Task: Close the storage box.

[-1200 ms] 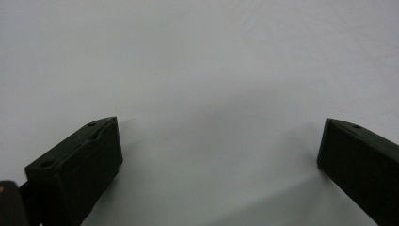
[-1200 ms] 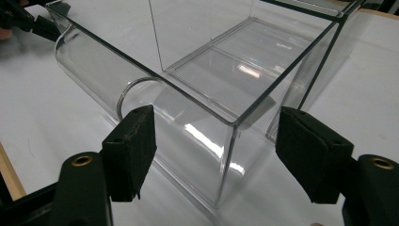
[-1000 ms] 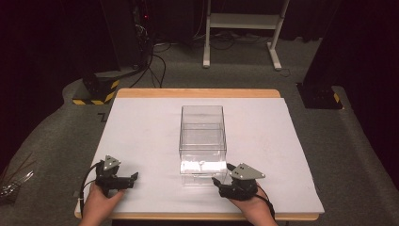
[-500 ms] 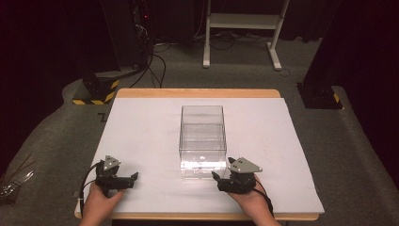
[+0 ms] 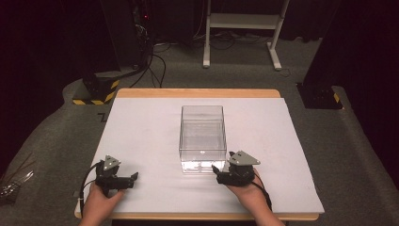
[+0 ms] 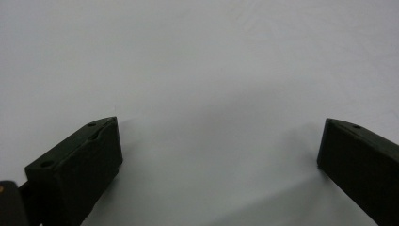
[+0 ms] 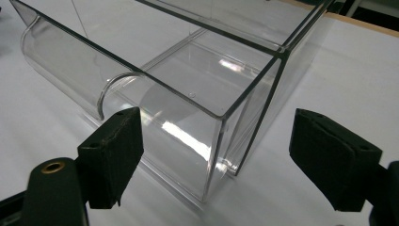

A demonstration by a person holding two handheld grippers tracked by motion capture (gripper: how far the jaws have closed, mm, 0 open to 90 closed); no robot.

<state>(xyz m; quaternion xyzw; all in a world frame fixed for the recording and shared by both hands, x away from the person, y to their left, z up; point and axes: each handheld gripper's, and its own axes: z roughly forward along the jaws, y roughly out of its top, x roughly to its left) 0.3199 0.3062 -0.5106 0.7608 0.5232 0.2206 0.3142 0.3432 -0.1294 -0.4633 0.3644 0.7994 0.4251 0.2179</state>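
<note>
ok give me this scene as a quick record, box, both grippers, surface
box: clear plastic box, open top, nothing visible inside, upright mid-table
surface: white sheet on a wooden table
right gripper: right gripper at the box's near right corner, jaws have just been opening, wide open now; the corner stands beyond the jaws, no contact visible
left gripper: left gripper at the near left of the sheet, jaws open over bare sheet, holds nothing

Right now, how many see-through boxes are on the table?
1. The clear box stands in the middle of the white table, just ahead of the right gripper, whose fingers are open.
</note>
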